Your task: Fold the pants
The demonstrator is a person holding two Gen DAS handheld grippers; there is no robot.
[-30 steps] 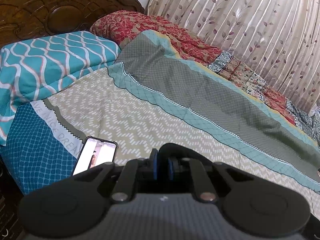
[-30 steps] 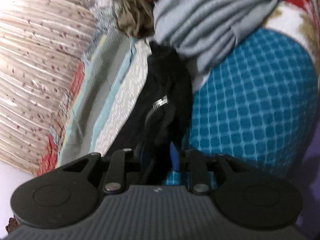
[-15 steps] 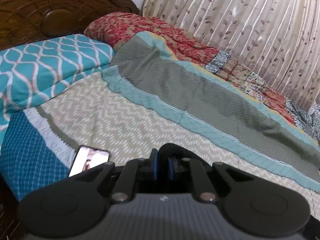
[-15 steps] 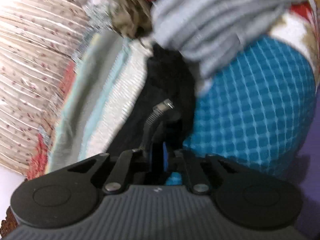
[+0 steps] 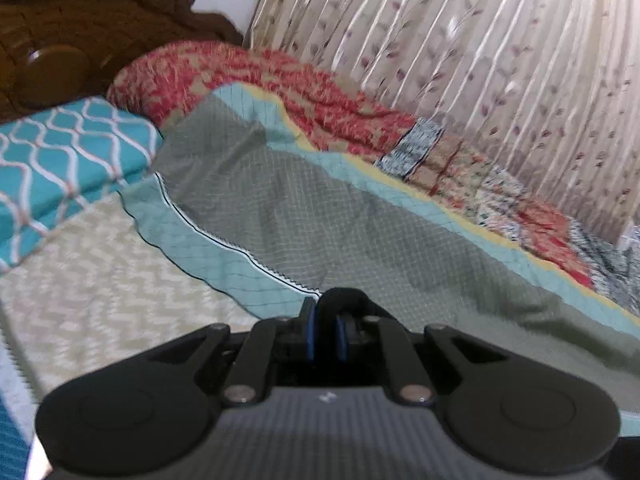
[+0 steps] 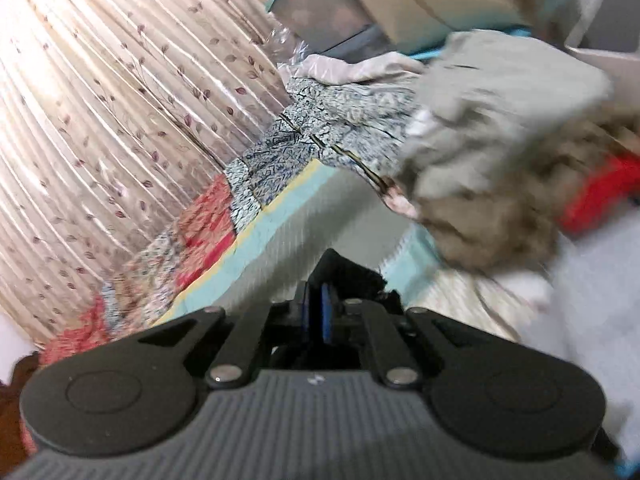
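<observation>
Carrying: we are holding the black pants [image 5: 340, 300] up off the bed at two points, one in each gripper, so that, as we judge it, the cloth can be brought clear of the laundry and spread on open bedding.
Left gripper [image 5: 325, 334]: we are pinching a dark fold of the pants between the blue pads [image 5: 309, 334]; the jaws are almost together, with only cloth between them.
Right gripper [image 6: 316, 316]: its jaws have just been closing; we are clamping black fabric that is bunching up past the fingertips.
Pants: only small black humps are showing at the two grips; the rest is hanging out of sight below the grippers.
Landing place: we are looking across the grey-green bedspread [image 5: 300, 216] toward its far edge by the curtain [image 5: 480, 60], where we judge there is room to lay the pants.
Clutter: a heap of clothes [image 6: 500, 140] is sitting near one end of the bed, blurred in the right view.
</observation>
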